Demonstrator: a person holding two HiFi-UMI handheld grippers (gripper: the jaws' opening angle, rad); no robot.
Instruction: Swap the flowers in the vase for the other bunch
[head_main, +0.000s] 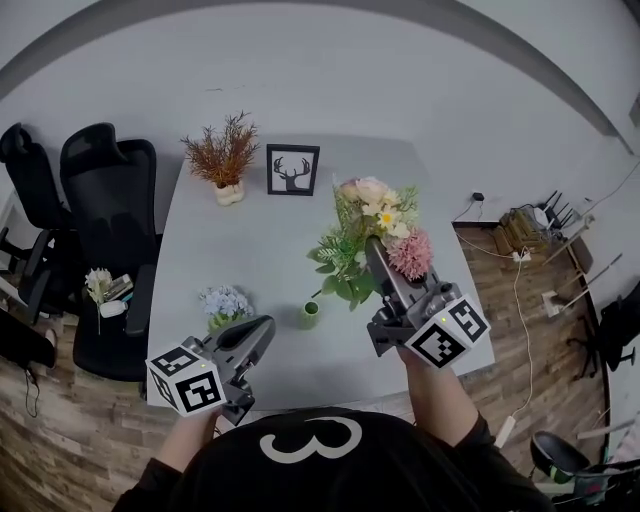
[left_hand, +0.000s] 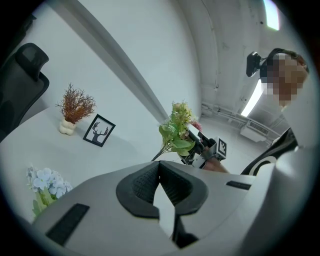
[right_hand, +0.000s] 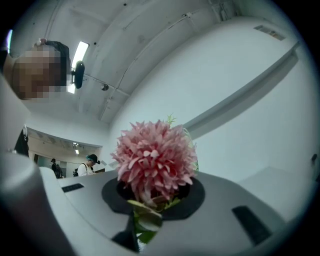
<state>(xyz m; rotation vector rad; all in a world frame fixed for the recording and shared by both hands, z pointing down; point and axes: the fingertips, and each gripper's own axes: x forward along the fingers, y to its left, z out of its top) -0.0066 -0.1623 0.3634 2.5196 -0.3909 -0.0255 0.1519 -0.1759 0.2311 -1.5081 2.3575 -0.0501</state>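
Green little round vase (head_main: 310, 314): is standing upright on the pale grey tabletop (head_main: 250, 250), between the two grippers where either can reach its mouth. From the head view the mouth is looking empty, but the lowest stems are hanging just above it, and whether they are fully clear cannot be told.
Mixed bunch of pink, cream and yellow artificial flowers with green leaves (head_main: 375, 225): is being held up over the table, just beyond the vase, and is judged to be the old bunch being taken out.
Right gripper (right_hand: 150, 192): its jaws are clamping the bunch's stems beneath the blooms, with the pink dahlia-like head sitting right ahead of them. Gripping stems rather than petals is sparing the flowers.
Left gripper (left_hand: 159, 167): its jaws are resting together with nothing between them. It is hovering near the table's front edge, probably waiting to take the replacement.
Pale blue hydrangea-like bunch (head_main: 224, 302): is lying on the table just beside the left gripper, left of the vase, handy for going in next.
Rust-brown dried sprig in a white pot (head_main: 223, 155) and black-framed deer silhouette picture (head_main: 292, 169): are standing at the far edge, well apart from the work.
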